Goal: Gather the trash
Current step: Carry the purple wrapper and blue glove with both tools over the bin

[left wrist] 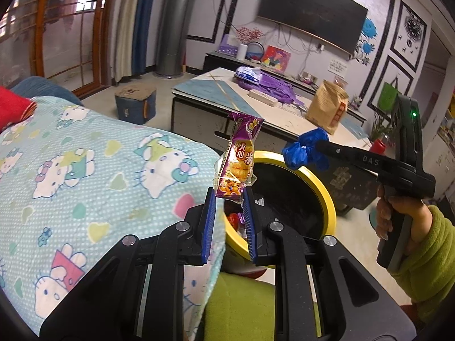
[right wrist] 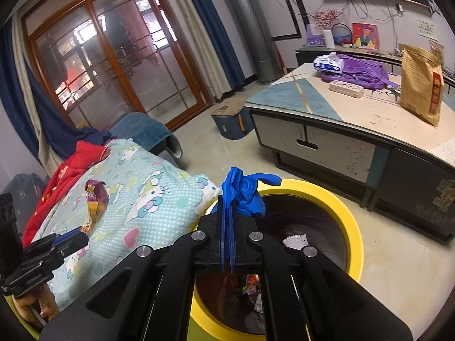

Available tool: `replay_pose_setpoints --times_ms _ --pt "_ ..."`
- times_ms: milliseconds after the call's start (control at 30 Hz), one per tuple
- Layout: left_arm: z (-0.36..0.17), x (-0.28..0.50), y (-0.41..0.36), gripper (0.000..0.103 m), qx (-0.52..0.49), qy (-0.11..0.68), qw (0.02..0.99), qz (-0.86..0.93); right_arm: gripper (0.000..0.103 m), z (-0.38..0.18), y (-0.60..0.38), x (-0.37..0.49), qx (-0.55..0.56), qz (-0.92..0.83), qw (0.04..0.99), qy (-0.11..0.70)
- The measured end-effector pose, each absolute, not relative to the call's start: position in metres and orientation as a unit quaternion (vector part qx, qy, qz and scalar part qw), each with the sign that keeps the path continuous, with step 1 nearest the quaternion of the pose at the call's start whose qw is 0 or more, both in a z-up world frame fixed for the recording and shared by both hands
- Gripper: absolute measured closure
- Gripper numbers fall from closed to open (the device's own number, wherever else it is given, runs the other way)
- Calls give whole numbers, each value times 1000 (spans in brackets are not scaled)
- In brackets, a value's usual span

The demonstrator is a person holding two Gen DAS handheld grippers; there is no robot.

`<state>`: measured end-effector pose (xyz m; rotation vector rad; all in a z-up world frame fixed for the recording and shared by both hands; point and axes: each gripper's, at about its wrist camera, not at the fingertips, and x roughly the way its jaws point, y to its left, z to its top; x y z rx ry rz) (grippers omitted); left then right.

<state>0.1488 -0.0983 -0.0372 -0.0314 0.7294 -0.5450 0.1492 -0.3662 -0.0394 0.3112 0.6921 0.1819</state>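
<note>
Left tool (left wrist: 229, 197): blue pads clamped on the bottom edge of a purple snack wrapper (left wrist: 237, 160), which stands upright above the near rim of the bin (left wrist: 324, 187).

Right tool (right wrist: 227, 207): pads pressed flat together on a blue glove (right wrist: 244, 190), bunched above the tips, over the bin's left rim.

Bin: round, yellow rim, dark liner, some wrappers and a white paper cup already inside. It sits on the floor between a quilt (left wrist: 85, 164) with a cartoon-cat print and a low worktop (right wrist: 355, 113).

Handling, judged:
- Wrapper: thin crinkled film, glossy, nearly weightless, stiff enough to stand on its own. Likely slippery; the sealed edge is the sensible hold. May flutter on release.
- Glove: soft, limp, rubbery, probably clings to the pads. Any fold serves as a hold; may need a shake to fall.
</note>
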Motion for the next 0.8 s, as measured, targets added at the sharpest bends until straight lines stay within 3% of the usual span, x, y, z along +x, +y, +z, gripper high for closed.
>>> replay_pose_setpoints --times_ms 800 --pt "-72 150 -186 89 56 380 867 -319 100 -61 -406 133 157 48 920 355"
